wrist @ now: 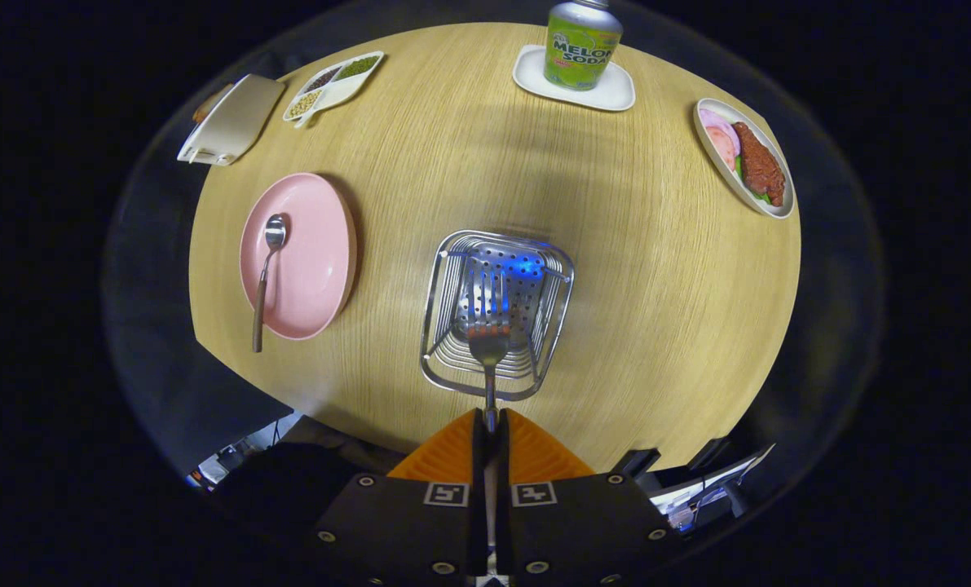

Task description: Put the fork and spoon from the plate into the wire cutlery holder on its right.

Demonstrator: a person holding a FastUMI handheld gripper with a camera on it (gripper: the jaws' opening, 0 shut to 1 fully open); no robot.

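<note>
The claw (491,424), clamped on the fork (485,322), held it tines-first above the wire cutlery holder (497,314); lowering and release seemingly came next, the spoon (267,273) waiting on the pink plate (314,253) left of the holder.

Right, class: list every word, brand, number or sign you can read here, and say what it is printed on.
"MELON SODA": on the can standing on the white coaster.
Smaller print on that can: too small to read.
Square coded markers on the gripper, shut on the fork: patterns, not words.

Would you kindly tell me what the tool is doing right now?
Tool: closed on the fork, held over the wire cutlery holder.
</note>
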